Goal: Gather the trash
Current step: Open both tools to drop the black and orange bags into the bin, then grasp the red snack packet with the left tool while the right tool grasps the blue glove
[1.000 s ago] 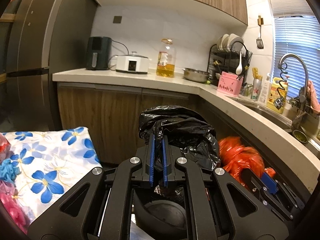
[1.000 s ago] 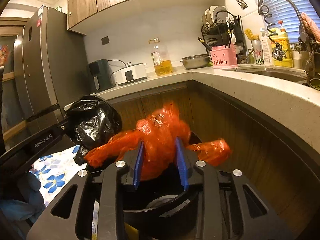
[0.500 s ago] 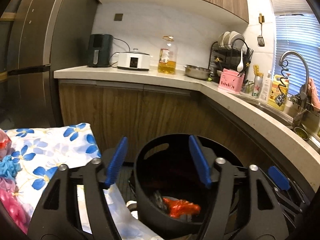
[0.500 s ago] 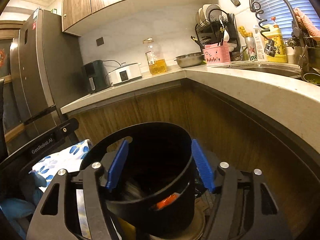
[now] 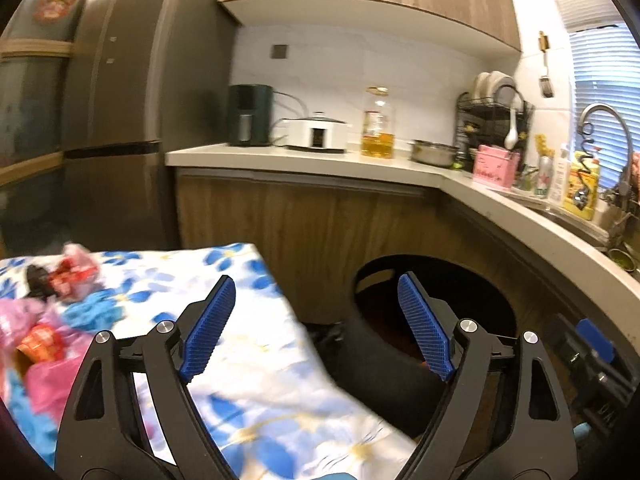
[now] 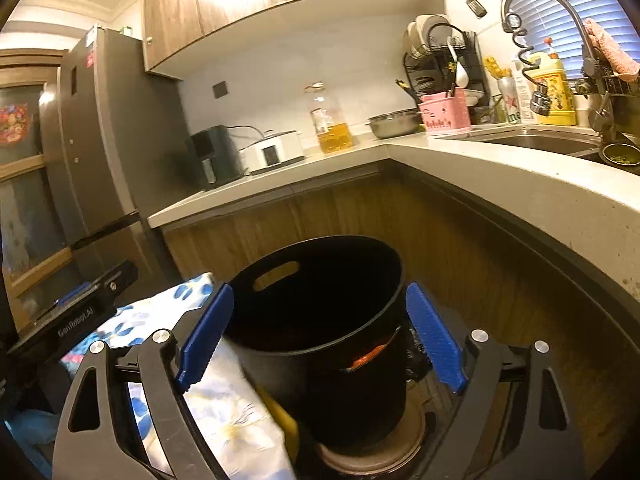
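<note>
A black round trash bin (image 6: 320, 320) stands on the floor by the counter corner; it also shows in the left wrist view (image 5: 432, 312). An orange bag (image 6: 370, 354) shows through its side handle slot. My right gripper (image 6: 320, 340) is open and empty, its jaws either side of the bin. My left gripper (image 5: 316, 328) is open and empty, over the edge of a table with a blue-flowered cloth (image 5: 240, 352). Crumpled red, pink and blue wrappers (image 5: 60, 304) lie on the cloth at the left.
A curved stone counter (image 6: 500, 184) wraps the bin's right side, with wooden cabinets (image 5: 300, 232) below. A tall grey fridge (image 5: 108, 120) stands to the left. The counter holds an oil bottle (image 5: 376, 128), cooker, pan, dish rack and sink.
Both grippers opened and let their black and orange bags fall into the bin. The left gripper has since swung left toward the flowered table. The right stays over the bin.
</note>
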`<move>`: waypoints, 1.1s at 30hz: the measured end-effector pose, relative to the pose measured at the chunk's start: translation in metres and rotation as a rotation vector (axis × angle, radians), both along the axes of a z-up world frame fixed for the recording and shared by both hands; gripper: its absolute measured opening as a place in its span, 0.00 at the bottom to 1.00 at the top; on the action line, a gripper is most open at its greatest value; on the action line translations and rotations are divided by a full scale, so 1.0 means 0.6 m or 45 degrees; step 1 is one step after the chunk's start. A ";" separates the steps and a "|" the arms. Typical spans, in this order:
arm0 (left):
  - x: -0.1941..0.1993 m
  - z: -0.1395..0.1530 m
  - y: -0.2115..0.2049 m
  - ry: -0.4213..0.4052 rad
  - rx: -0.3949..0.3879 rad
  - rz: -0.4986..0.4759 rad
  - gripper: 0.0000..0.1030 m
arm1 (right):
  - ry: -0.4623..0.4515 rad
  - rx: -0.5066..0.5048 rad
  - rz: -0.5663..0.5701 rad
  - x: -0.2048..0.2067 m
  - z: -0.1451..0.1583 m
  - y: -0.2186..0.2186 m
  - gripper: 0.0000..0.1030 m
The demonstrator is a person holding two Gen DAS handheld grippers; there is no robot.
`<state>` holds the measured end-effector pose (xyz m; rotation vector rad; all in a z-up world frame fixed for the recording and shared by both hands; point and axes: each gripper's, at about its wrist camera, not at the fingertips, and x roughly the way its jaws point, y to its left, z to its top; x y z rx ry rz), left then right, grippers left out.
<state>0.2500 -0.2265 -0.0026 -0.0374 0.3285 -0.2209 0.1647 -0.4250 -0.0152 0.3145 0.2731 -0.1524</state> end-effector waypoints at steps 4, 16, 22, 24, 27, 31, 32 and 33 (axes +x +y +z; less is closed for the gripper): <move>-0.032 -0.004 0.045 0.007 0.012 0.100 0.80 | 0.001 -0.001 0.039 -0.017 0.005 0.027 0.83; -0.142 -0.025 0.185 0.010 0.027 0.288 0.80 | -0.009 -0.034 0.159 -0.068 -0.002 0.139 0.83; -0.180 -0.037 0.249 0.025 0.022 0.376 0.80 | -0.001 -0.044 0.242 -0.079 -0.008 0.197 0.81; -0.195 -0.039 0.276 0.025 0.016 0.424 0.80 | -0.006 -0.056 0.276 -0.081 -0.007 0.219 0.81; -0.214 -0.041 0.315 0.022 0.002 0.501 0.80 | -0.007 -0.068 0.333 -0.083 -0.009 0.252 0.81; -0.229 -0.044 0.362 0.032 -0.018 0.593 0.80 | 0.000 -0.073 0.399 -0.081 -0.015 0.290 0.80; -0.234 -0.045 0.376 0.036 -0.023 0.619 0.80 | 0.007 -0.075 0.419 -0.080 -0.018 0.302 0.79; -0.236 -0.047 0.383 0.036 -0.022 0.635 0.80 | 0.009 -0.076 0.431 -0.081 -0.020 0.311 0.78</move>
